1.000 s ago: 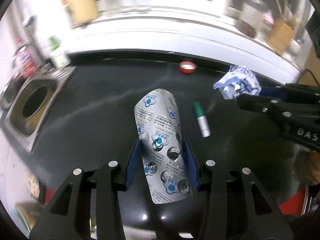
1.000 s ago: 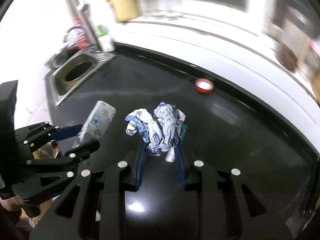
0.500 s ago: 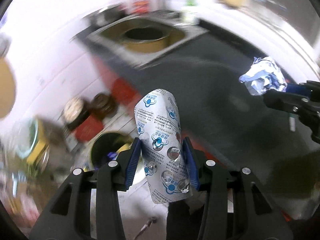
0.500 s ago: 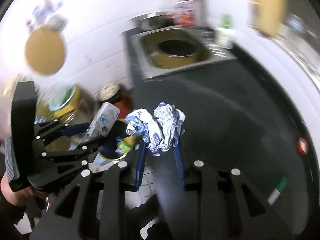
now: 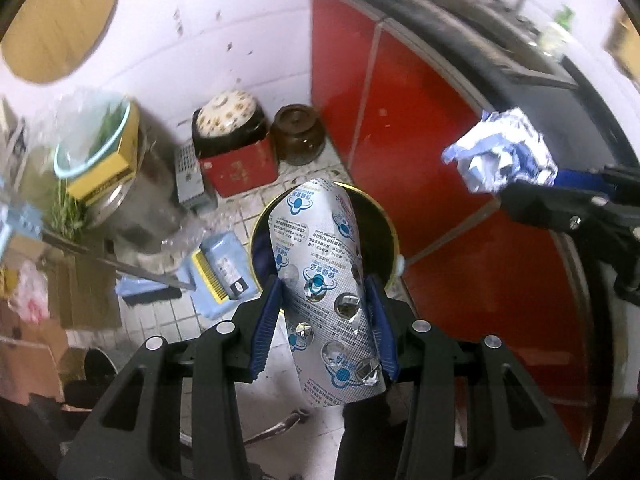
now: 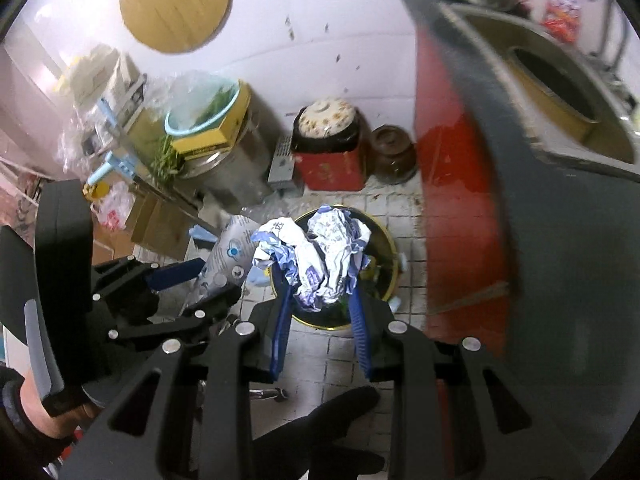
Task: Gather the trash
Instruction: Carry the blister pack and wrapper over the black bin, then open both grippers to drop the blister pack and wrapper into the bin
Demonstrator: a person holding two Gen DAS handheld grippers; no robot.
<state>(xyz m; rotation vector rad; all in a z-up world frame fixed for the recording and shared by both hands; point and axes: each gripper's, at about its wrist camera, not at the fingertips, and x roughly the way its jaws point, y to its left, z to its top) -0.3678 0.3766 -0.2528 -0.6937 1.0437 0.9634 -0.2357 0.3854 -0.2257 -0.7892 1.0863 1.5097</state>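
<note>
Counter left behind; grippers over floor bin (image 5: 390, 224).

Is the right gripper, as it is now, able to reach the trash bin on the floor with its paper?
Probably yes. The right gripper holds the crumpled paper in line with the open trash bin, and nothing shows between them. Its height above the bin cannot be told.

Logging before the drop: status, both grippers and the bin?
Left gripper shut on blister pack, over the bin. Right gripper shut on crumpled wrapper, also above bin. Bin mouth open; nothing blocking it.
</note>
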